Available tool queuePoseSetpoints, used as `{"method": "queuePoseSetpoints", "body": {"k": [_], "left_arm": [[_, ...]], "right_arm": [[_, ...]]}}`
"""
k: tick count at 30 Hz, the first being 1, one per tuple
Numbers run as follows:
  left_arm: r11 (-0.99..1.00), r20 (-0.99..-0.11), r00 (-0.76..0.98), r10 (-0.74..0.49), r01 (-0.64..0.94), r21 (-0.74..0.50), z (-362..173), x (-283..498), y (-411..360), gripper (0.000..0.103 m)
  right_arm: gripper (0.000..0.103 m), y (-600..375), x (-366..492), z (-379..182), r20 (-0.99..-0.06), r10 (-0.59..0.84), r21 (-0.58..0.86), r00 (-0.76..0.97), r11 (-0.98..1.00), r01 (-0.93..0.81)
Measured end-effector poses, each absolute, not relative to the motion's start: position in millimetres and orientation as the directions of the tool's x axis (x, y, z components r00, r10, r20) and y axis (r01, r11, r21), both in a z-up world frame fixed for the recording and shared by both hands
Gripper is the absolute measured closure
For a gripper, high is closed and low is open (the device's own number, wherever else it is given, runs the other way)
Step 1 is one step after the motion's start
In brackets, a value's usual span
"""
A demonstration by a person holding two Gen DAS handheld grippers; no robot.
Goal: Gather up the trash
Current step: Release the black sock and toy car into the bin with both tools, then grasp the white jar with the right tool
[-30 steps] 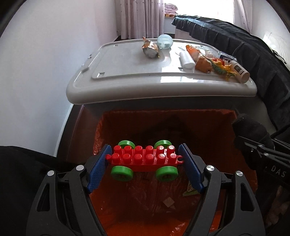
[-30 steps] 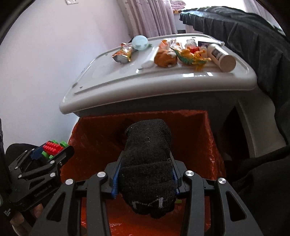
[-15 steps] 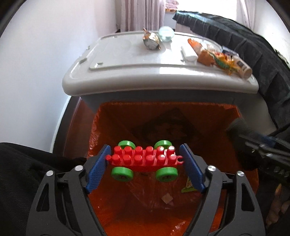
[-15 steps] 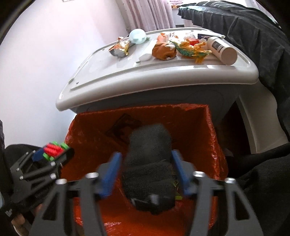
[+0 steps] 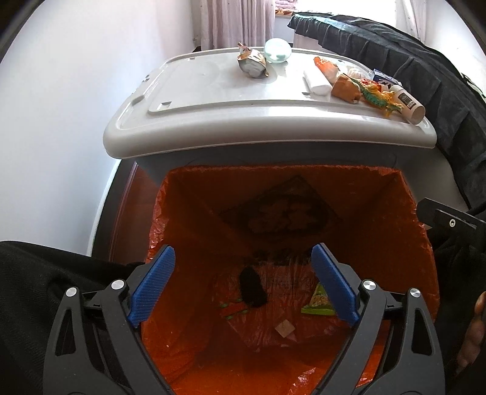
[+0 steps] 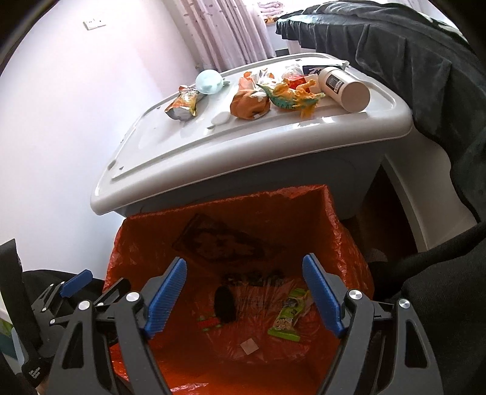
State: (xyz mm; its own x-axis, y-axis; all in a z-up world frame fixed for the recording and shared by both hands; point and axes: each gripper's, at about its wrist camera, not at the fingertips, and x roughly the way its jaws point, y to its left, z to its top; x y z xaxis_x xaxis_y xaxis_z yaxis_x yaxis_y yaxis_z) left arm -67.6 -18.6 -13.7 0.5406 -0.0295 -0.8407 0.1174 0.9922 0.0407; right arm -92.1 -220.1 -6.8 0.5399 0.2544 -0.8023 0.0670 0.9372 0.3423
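Note:
An orange-lined bin (image 5: 194, 212) (image 6: 340, 231) stands open below both grippers. At its bottom lie a black sock (image 5: 251, 287) (image 6: 224, 305), a red and green brick toy (image 5: 234, 308) (image 6: 209, 322) and a green wrapper (image 5: 319, 302) (image 6: 287, 322). My left gripper (image 5: 243, 250) hangs over the bin, its jaws opening with nothing between them. My right gripper (image 6: 243, 262) is beside it above the bin, open and empty. More trash sits on the grey lid (image 5: 212, 100) (image 6: 170, 158) behind: a foil wrapper (image 5: 252, 62), an orange bag (image 5: 344, 88), a white bottle (image 5: 408, 104).
A pale blue ball (image 5: 277, 51), a white tube (image 5: 316, 83) and a toy dinosaur (image 5: 376, 97) also lie on the lid. Dark cloth (image 5: 395, 45) drapes over furniture at the right. A white wall (image 5: 60, 121) runs along the left, with curtains (image 5: 240, 21) behind.
The left jaws spread and the brick toy dropped out of them into the bin. The right jaws opened and the black sock fell to the bin's bottom.

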Motion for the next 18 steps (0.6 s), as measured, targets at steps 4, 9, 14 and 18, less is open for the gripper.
{"method": "queuePoseSetpoints", "body": {"k": [4, 9, 14, 18], "left_arm": [[0.992, -0.839, 0.543, -0.035, 0.119, 0.035, -11.4, -65.7, -18.1, 0.014], [0.991, -0.824, 0.562, -0.068, 0.137, 0.012, 2.8, -55.8, -24.6, 0.014], [0.989, -0.803, 0.588, -0.093, 0.148, -0.006, 12.6, -41.5, -34.6, 0.014], [0.987, -0.81, 0.577, -0.104, 0.157, -0.015, 7.4, -35.4, -39.6, 0.014]], "right_arm": [[0.026, -221.3, -87.3, -2.2, -0.799, 0.271, 0.355, 0.537, 0.933, 0.057], [0.026, -245.7, -58.6, 24.6, -0.779, 0.239, 0.328, 0.579, 0.943, 0.053], [0.026, -298.0, -5.2, 54.1, -0.771, 0.142, 0.266, 0.621, 0.957, 0.112], [0.026, -336.9, 46.1, 57.8, -0.802, 0.077, 0.2, 0.593, 0.969, 0.145]]}}
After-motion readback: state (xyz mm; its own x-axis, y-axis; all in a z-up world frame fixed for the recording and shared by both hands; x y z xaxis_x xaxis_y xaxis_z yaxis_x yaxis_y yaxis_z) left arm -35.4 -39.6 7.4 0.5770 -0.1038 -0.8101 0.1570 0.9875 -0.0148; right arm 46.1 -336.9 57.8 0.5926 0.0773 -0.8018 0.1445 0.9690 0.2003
